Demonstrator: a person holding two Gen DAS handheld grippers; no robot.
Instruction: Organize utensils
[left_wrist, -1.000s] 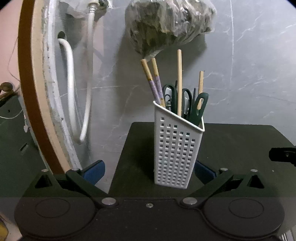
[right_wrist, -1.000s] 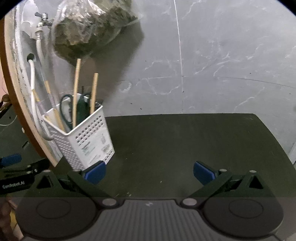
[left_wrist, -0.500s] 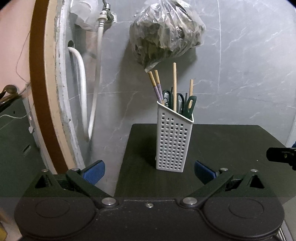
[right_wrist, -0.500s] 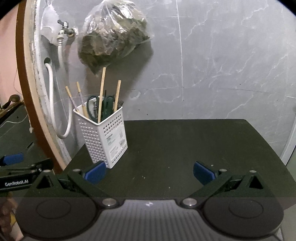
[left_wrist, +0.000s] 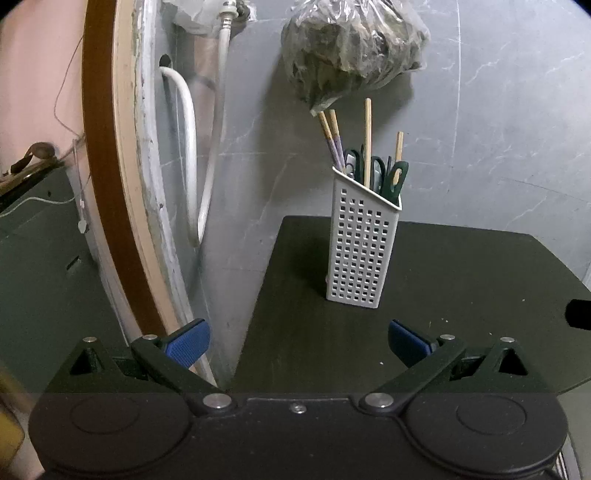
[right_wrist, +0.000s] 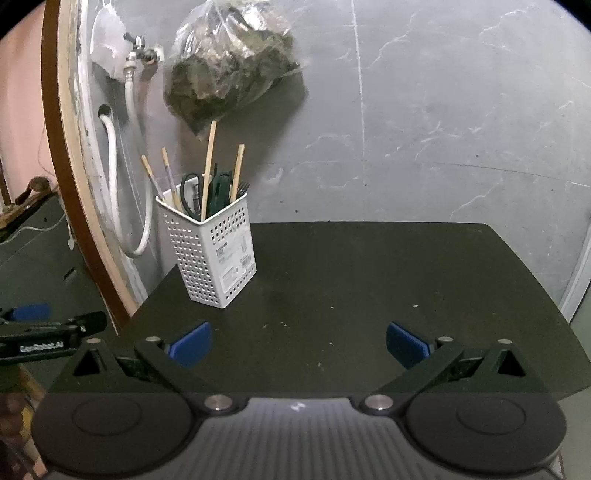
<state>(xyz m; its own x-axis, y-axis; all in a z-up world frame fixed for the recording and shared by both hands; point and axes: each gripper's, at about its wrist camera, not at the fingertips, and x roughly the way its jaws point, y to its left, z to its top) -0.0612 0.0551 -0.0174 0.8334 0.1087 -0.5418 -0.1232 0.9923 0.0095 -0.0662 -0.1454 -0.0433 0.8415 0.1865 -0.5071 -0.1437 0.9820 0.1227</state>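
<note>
A white perforated holder (left_wrist: 360, 251) (right_wrist: 210, 251) stands upright at the back left corner of a dark table (left_wrist: 461, 295) (right_wrist: 369, 288). It holds wooden chopsticks (left_wrist: 367, 142) (right_wrist: 208, 166), green-handled scissors (left_wrist: 395, 179) (right_wrist: 192, 195) and a fork whose tines (right_wrist: 242, 186) peek out. My left gripper (left_wrist: 299, 341) hovers open near the table's front left edge, well short of the holder. My right gripper (right_wrist: 297, 341) is open over the table's front, with nothing between its fingers. The left gripper's side (right_wrist: 48, 336) shows beyond the table's left edge.
A plastic bag of dark stuff (left_wrist: 351, 51) (right_wrist: 229, 77) hangs on the grey marble wall above the holder. A tap with white hoses (left_wrist: 192, 177) (right_wrist: 129, 147) and a wooden door frame (left_wrist: 99, 184) stand left of the table.
Both grippers have drawn back from the holder, which now looks smaller and farther away. Both stayed open and empty.
</note>
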